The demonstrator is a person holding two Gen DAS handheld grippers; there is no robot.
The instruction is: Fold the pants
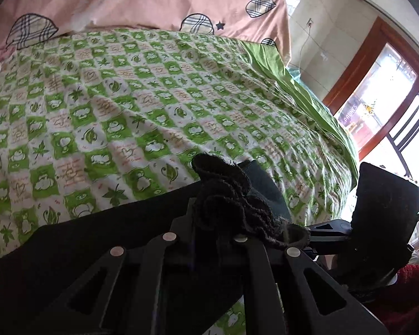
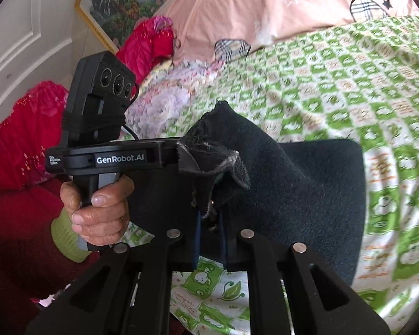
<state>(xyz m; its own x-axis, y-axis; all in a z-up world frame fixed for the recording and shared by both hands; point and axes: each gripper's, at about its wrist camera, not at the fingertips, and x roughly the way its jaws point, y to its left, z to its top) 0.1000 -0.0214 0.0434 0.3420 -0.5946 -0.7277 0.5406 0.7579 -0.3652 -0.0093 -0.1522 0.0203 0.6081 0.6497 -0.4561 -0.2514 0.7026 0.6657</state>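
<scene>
The black pants (image 1: 78,240) lie partly folded on the green-and-white checked bedsheet (image 1: 125,97). My left gripper (image 1: 223,212) is shut on a bunched edge of the pants and holds it above the bed. My right gripper (image 2: 209,212) is shut on another bunched edge of the pants (image 2: 293,189), lifted off the sheet (image 2: 349,89). The rest of the cloth hangs down to a flat folded part. The left gripper's body (image 2: 111,156) shows in the right wrist view, held by a hand, right beside the raised cloth. The right gripper's body (image 1: 382,223) shows at the right in the left wrist view.
A pink quilt with plaid hearts (image 1: 153,2) lies along the far side of the bed. Red bedding (image 2: 19,145) and a floral cloth (image 2: 167,97) are piled at the left. A window with a wooden frame (image 1: 377,106) is at the right.
</scene>
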